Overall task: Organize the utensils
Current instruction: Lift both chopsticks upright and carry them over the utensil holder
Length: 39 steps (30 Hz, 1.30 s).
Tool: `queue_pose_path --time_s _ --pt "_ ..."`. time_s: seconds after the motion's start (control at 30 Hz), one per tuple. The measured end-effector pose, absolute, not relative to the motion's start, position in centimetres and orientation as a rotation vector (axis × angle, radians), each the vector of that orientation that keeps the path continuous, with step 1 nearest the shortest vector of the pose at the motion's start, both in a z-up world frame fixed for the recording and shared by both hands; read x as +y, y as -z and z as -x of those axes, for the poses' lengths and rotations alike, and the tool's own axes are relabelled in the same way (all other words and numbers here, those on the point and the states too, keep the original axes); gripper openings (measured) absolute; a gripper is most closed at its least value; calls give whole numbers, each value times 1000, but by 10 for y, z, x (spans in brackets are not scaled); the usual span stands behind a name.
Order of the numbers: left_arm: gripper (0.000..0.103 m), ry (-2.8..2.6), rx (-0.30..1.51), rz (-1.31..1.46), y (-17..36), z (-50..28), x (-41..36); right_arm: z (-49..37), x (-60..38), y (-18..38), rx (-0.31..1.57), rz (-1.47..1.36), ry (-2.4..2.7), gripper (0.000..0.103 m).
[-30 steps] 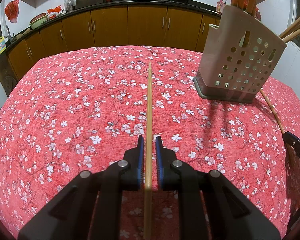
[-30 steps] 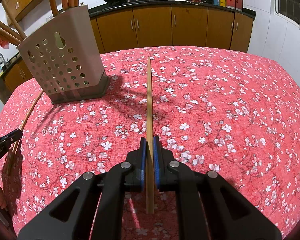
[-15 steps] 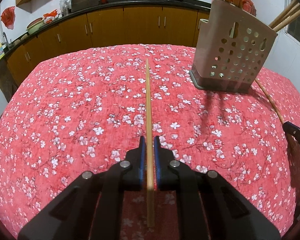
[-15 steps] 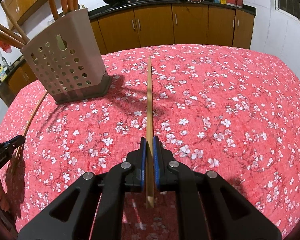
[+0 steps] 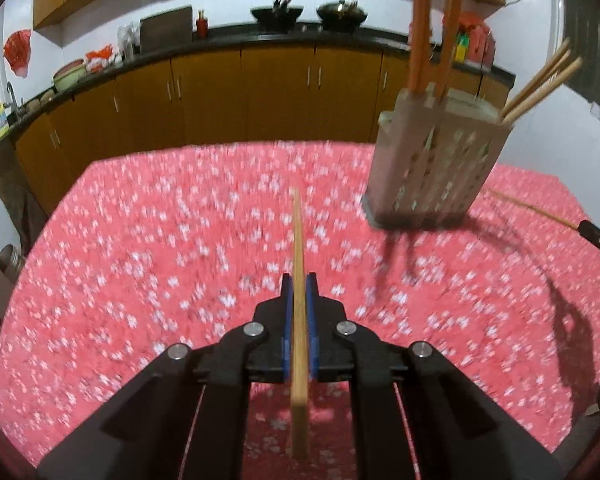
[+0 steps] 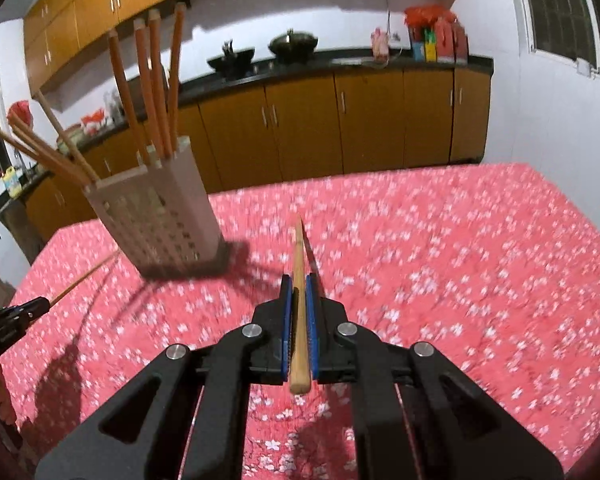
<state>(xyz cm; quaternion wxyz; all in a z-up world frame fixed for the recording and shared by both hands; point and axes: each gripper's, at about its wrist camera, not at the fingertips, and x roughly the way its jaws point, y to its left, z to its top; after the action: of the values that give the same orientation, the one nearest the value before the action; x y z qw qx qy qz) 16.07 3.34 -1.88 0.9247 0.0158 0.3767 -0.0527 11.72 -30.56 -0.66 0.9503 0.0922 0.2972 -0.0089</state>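
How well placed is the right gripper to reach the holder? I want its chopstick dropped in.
Probably yes: nothing stands between the right gripper and the holder, though the chopsticks crowd its top.

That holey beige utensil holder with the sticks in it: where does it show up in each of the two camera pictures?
Left wrist view: the utensil holder stands upper right, on the red floral tablecloth, right of the chopstick the left claw grips.
Right wrist view: the holder stands upper left, left of the right claw.
Shared landmark: the black woks on the back counter.
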Motion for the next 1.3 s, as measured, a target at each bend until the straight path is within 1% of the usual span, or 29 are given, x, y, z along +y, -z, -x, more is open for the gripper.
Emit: queue_pose_path --time_s 0.43,0.87,1.07,1.3 --pt "8 176 595 19 -51 -146 34 -110 -311 -32 472 -198 -3 8" --pt "8 217 544 40 -69 -138 33 -102 -309 -49 420 -204 -17 8" --pt "8 297 488 51 -96 -131 19 -94 -300 -82 347 -222 -103 8" --pt "7 354 352 45 -141 -132 -10 -81 -277 -138 180 -213 -213 8"
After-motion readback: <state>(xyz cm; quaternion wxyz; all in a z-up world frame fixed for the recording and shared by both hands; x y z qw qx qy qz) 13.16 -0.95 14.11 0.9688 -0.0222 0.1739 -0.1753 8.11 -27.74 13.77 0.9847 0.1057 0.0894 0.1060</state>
